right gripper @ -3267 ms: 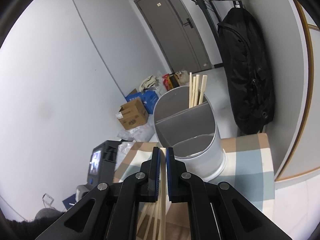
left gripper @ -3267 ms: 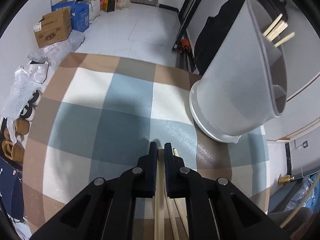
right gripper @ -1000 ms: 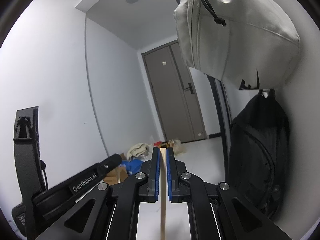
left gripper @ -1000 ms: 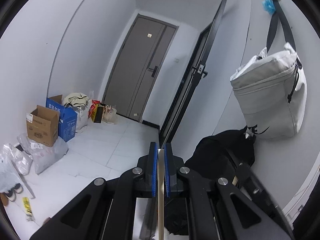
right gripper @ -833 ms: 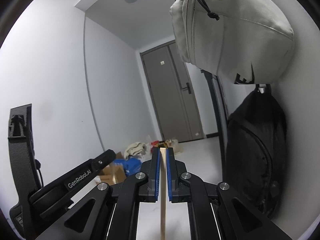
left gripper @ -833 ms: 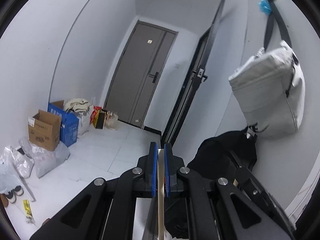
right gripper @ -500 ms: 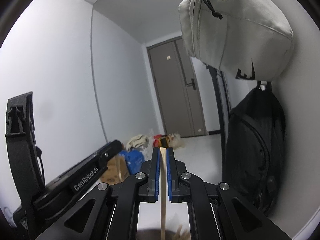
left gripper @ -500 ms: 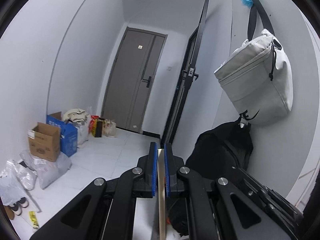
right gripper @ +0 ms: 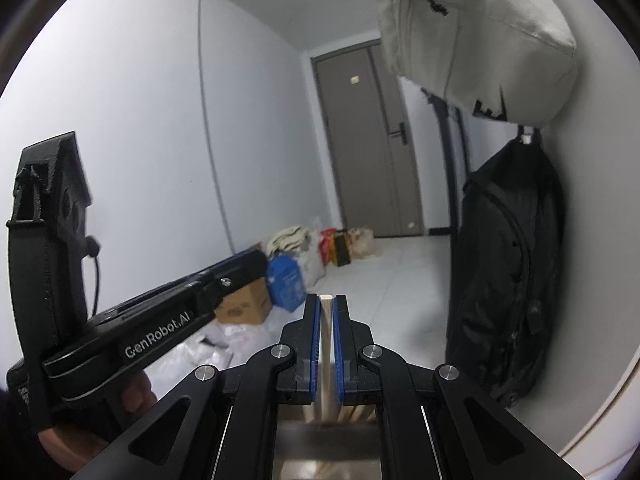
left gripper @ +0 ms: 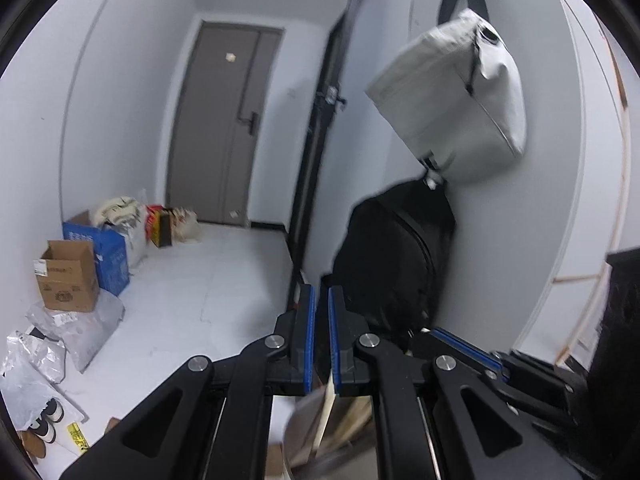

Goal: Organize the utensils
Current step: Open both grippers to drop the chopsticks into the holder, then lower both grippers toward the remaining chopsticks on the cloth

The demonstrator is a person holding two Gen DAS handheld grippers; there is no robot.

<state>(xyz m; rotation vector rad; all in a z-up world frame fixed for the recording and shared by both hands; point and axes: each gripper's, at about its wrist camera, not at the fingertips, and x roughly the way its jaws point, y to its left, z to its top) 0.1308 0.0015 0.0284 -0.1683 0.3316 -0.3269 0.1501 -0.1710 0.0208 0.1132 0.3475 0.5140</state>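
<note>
Both grippers are raised and face the hallway. My right gripper (right gripper: 326, 304) is shut on a pale wooden chopstick (right gripper: 327, 344) that stands upright between the blue pads; below it I see more chopsticks (right gripper: 352, 410) in the grey utensil holder (right gripper: 324, 444). My left gripper (left gripper: 321, 300) has its jaws slightly apart with nothing between the pads; a chopstick (left gripper: 326, 412) hangs below them over the blurred holder (left gripper: 304, 428). The left gripper's body also shows in the right wrist view (right gripper: 160, 332), and the right gripper's fingers (left gripper: 468, 346) show in the left wrist view.
A grey bag (left gripper: 460, 108) and a black backpack (left gripper: 396, 264) hang on the right wall. Cardboard and blue boxes (left gripper: 72, 276) and plastic bags (left gripper: 68, 328) line the left wall. A grey door (left gripper: 224, 128) closes the hallway's far end.
The chopstick that stood between the left pads has dropped out of them toward the holder, and the left jaws have opened slightly. The right gripper still grips its chopstick.
</note>
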